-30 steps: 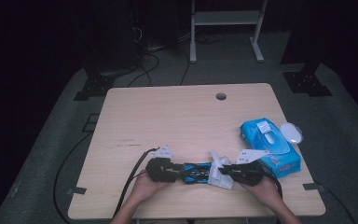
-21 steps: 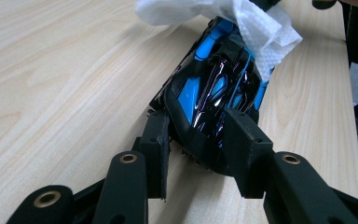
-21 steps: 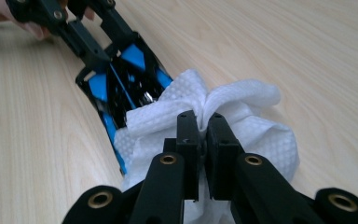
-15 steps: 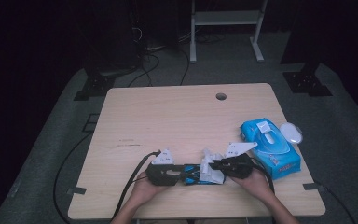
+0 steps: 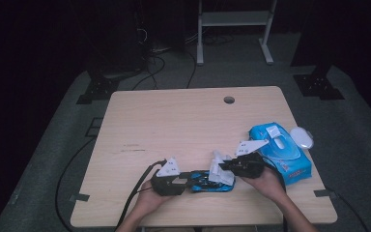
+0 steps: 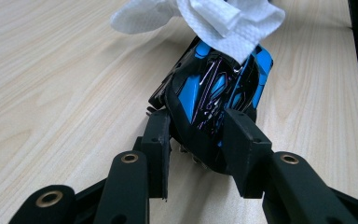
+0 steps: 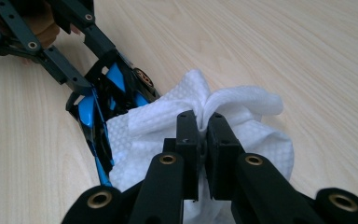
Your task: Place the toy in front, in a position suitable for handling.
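Toy car (image 5: 211, 181), black and blue: on the desk (image 5: 183, 121) near its front edge. Rigid, glossy, likely slippery; grip by the flanks. Left tool (image 6: 200, 140) clamps its end. Right tool (image 7: 204, 128) pinches a wet wipe (image 7: 242, 126), soft, limp, against it.

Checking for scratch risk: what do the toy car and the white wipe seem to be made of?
Black-and-blue toy car: probably hard glossy plastic, since bright highlights streak its shell. White wipe: soft nonwoven or paper tissue, matte, with dimpled embossing and loose folds.
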Tool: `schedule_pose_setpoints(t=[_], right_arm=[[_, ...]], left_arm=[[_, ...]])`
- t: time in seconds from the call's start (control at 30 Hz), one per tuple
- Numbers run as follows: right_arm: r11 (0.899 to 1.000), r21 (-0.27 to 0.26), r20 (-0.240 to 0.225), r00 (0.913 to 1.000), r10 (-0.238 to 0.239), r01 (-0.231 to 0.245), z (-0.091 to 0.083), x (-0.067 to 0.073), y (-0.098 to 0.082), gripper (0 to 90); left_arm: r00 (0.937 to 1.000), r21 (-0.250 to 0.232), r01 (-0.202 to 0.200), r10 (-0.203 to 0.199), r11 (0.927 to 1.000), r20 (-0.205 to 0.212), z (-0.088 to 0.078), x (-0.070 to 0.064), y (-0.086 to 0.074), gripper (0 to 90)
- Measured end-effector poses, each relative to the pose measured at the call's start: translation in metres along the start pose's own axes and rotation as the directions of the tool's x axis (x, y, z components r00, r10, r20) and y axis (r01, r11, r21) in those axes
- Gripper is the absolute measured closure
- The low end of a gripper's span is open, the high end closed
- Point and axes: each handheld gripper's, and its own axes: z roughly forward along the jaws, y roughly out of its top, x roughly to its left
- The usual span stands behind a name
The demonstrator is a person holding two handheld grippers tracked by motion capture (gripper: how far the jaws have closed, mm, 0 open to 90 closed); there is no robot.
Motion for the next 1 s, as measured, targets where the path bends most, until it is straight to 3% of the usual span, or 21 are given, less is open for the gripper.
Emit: schedule_pose_setpoints(t=[0.37, 0.6, 0.67, 1.0], right_arm=[[0.999, 0.011, -0.068, 0.9970, 0.037, -0.036, -0.017, -0.013, -0.016, 82.9], [1.000, 0.005, -0.121, 0.9921, 0.031, -0.030, -0.025, -0.015, -0.022, 76.3], [0.999, 0.012, -0.169, 0.9849, 0.036, -0.035, -0.025, -0.015, -0.027, 72.6], [1.000, 0.016, -0.205, 0.9784, 0.022, -0.019, -0.018, -0.015, -0.027, 60.2]], left_arm=[[0.9983, -0.016, -0.052, 0.052, 0.9985, -0.028, -0.002, -0.009, -0.002, 63.6], [0.9960, -0.012, -0.077, 0.077, 0.9969, -0.045, -0.003, -0.014, -0.003, 64.1], [0.9958, -0.019, -0.080, 0.079, 0.9966, -0.046, -0.002, -0.015, -0.004, 64.2], [0.9949, -0.031, -0.085, 0.083, 0.9959, -0.057, -0.003, -0.016, -0.006, 63.9]])
